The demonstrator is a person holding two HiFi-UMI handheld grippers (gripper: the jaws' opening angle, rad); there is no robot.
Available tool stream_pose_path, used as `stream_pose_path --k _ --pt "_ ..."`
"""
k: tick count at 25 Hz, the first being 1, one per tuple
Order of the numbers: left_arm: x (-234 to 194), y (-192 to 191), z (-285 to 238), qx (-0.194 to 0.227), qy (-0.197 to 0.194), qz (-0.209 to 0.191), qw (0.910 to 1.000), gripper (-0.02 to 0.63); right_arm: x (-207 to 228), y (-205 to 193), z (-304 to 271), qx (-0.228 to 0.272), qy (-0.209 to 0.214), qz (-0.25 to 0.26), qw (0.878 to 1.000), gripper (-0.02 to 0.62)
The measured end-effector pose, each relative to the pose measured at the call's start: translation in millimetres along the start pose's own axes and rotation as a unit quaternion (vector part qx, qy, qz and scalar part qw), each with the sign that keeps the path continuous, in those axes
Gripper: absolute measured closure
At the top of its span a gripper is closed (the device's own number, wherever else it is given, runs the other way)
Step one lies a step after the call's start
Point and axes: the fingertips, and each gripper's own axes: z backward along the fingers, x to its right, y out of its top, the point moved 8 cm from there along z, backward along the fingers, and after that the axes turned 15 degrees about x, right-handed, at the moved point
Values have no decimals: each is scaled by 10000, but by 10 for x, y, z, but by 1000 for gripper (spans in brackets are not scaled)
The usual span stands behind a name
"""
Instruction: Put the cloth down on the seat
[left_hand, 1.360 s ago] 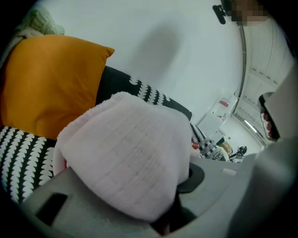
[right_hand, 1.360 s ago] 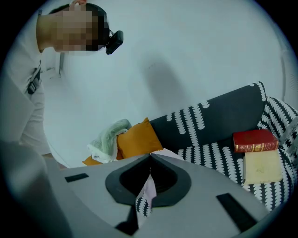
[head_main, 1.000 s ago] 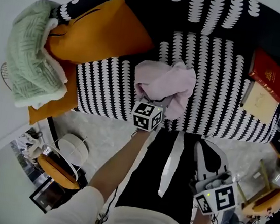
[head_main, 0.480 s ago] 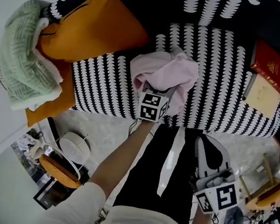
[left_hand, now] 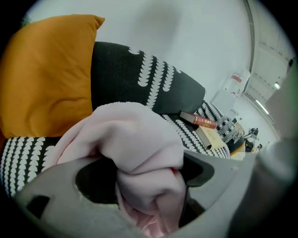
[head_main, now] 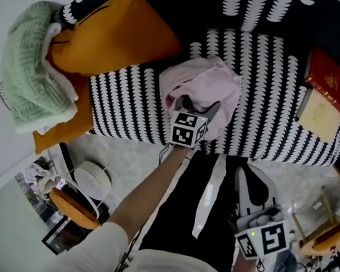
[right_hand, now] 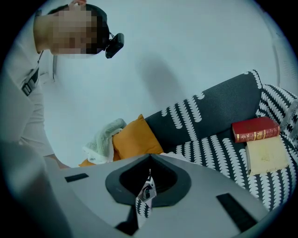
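Lower than a second ago, the pink cloth [head_main: 202, 85] sits as a soft, crumpled fleece heap on the seat [head_main: 268, 95], near its front edge. On my left gripper [head_main: 199, 106] the jaws have just been opening and stand spread. A rounded fold of the cloth bulges between the smooth grey fingers [left_hand: 56, 186], loose rather than pinched. I see the seat's black fabric with rows of white scallops, a plump orange cushion [head_main: 118, 32] to the left and a ribbed pale-green throw [head_main: 32, 70] beyond it. My right gripper [right_hand: 149, 160] hangs apart from the sofa, jaws pressed together.
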Motion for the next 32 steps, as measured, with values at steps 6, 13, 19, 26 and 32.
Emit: stream_pose_path --k 6,13,19,26,32 --pt "64 29 115 56 138 156 9998 213 12 50 75 39 18 38 10000 586" --pt "161 105 225 140 267 180 9994 213 34 145 197 88 124 130 9998 586" --pt "311 230 424 224 357 228 9989 215 -17 273 336 78 251 240 9994 586" --pt "660 542 785 462 471 161 9977 233 -71 616 619 121 498 576 9970 586" --pt "1045 895 1204 618 671 -50 9958 342 -174 952 1018 170 651 821 9944 586"
